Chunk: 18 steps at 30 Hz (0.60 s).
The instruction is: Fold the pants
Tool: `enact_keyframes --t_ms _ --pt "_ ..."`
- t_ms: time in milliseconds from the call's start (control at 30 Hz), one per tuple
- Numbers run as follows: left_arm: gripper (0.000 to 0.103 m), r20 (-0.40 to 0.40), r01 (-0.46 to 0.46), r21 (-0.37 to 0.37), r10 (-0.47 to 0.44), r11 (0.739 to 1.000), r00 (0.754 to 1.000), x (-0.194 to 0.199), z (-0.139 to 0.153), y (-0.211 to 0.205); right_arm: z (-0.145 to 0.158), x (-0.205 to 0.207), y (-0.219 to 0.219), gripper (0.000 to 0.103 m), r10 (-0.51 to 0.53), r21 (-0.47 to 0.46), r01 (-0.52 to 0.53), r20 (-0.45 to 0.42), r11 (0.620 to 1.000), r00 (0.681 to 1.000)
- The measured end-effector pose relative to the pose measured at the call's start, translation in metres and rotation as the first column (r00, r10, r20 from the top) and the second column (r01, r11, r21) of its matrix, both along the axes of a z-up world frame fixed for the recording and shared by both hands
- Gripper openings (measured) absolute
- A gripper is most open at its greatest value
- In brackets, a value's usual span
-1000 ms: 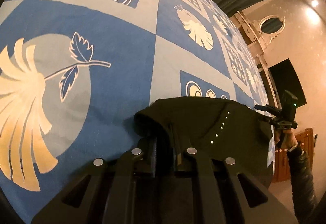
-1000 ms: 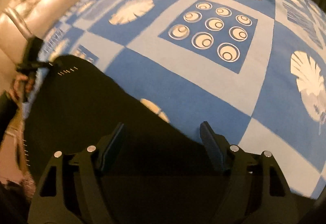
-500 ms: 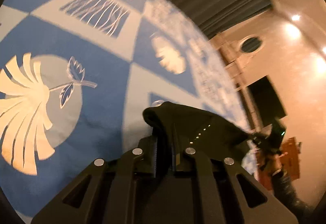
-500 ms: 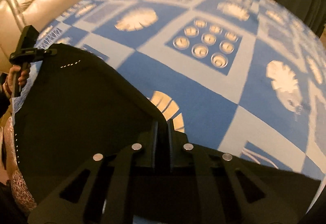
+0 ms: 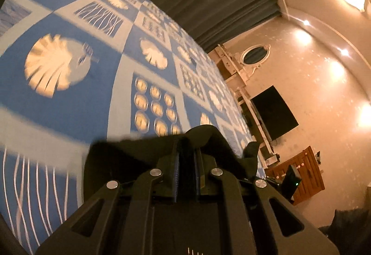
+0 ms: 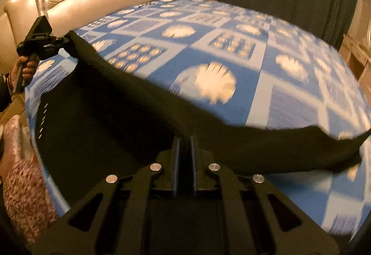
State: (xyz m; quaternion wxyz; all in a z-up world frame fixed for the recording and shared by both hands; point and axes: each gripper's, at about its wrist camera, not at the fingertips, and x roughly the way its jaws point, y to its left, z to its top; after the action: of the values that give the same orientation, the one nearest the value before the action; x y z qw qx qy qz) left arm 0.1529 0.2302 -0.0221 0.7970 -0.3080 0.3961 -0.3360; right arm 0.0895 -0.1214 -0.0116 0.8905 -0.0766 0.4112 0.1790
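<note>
- Both grippers have risen since a second ago: the pants now hang clear over far more of the bedspread, and the right gripper, open then, has clamped down.
- Left wrist view: the left gripper (image 5: 187,157) has its fingers pressed together on a bunched fold of the dark pants (image 5: 129,157), which drape off to the left above the blue patterned bedspread (image 5: 97,83). The right gripper (image 5: 286,179) shows low on the right.
- Right wrist view: the right gripper (image 6: 184,148) is closed tight on the pants' (image 6: 99,120) upper edge. The cloth stretches taut up-left to the left gripper (image 6: 60,43), and a loose leg trails right over the bedspread (image 6: 266,65). Small pale studs line the cloth's left edge.
</note>
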Motion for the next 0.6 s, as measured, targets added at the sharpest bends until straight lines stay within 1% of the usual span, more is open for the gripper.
enact_keyframes --t_ms 33,100,133,200,267,300,333,367,400,433,467,500,533,567,600 --pt "0.010 -0.007 0.000 0.006 0.000 1.000 1.000 -0.008 -0.004 0.000 -0.006 -0.008 0.002 0.009 -0.003 0.006 0.003 -0.010 1.000 1.000" --pt "0.012 -0.048 -0.008 0.020 0.009 1.000 0.999 -0.025 -0.019 0.001 -0.023 -0.020 0.008 0.009 -0.003 -0.001 0.003 -0.046 1.000 0.999" --pt "0.014 -0.074 -0.019 0.016 0.020 1.000 0.997 -0.032 -0.027 0.004 -0.028 -0.025 0.010 0.010 -0.011 -0.001 0.011 -0.052 1.000 0.999" --pt "0.028 -0.158 -0.076 0.006 0.076 0.997 0.984 -0.047 -0.047 0.013 -0.037 -0.032 0.010 0.014 -0.034 0.008 0.035 -0.067 0.999 0.997" --pt "0.055 -0.231 -0.164 -0.021 0.155 0.986 0.960 -0.064 -0.061 0.026 -0.036 -0.040 0.008 0.018 -0.071 0.034 0.074 -0.062 0.997 0.996" --pt "0.058 -0.260 -0.203 -0.043 0.185 0.978 0.948 -0.071 -0.065 0.031 -0.035 -0.044 0.007 0.028 -0.087 0.059 0.091 -0.067 0.994 0.994" --pt "0.061 -0.275 -0.232 -0.072 0.205 0.970 0.939 -0.077 -0.067 0.035 -0.030 -0.048 0.001 0.042 -0.117 0.123 0.125 -0.073 0.984 0.990" --pt "0.065 -0.279 -0.277 -0.111 0.237 0.955 0.931 -0.087 -0.066 0.039 -0.028 -0.054 -0.003 0.049 -0.137 0.166 0.147 -0.070 0.975 0.988" --pt "0.068 -0.272 -0.321 -0.129 0.278 0.938 0.921 -0.097 -0.061 0.041 -0.025 -0.059 -0.009 0.059 -0.165 0.234 0.178 -0.073 0.956 0.984" --pt "0.072 -0.268 -0.343 -0.134 0.299 0.930 0.916 -0.102 -0.058 0.042 -0.024 -0.064 -0.013 0.062 -0.186 0.277 0.202 -0.084 0.939 0.979" --pt "0.073 -0.258 -0.373 -0.149 0.328 0.916 0.909 -0.110 -0.052 0.040 -0.024 -0.065 -0.016 0.062 -0.200 0.306 0.220 -0.095 0.926 0.975" --pt "0.073 -0.254 -0.385 -0.158 0.339 0.909 0.906 -0.113 -0.048 0.036 -0.027 -0.068 -0.021 0.062 -0.220 0.354 0.248 -0.117 0.902 0.968" --pt "0.073 -0.257 -0.392 -0.154 0.346 0.907 0.902 -0.114 -0.047 0.033 -0.028 -0.068 -0.024 0.063 -0.231 0.382 0.265 -0.134 0.885 0.964" --pt "0.073 -0.265 -0.406 -0.129 0.363 0.905 0.893 -0.112 -0.044 0.025 -0.033 -0.068 -0.029 0.063 -0.247 0.420 0.294 -0.163 0.858 0.955" --pt "0.073 -0.265 -0.411 -0.127 0.368 0.903 0.891 -0.108 -0.043 0.021 -0.037 -0.068 -0.032 0.063 -0.260 0.446 0.316 -0.184 0.837 0.948"
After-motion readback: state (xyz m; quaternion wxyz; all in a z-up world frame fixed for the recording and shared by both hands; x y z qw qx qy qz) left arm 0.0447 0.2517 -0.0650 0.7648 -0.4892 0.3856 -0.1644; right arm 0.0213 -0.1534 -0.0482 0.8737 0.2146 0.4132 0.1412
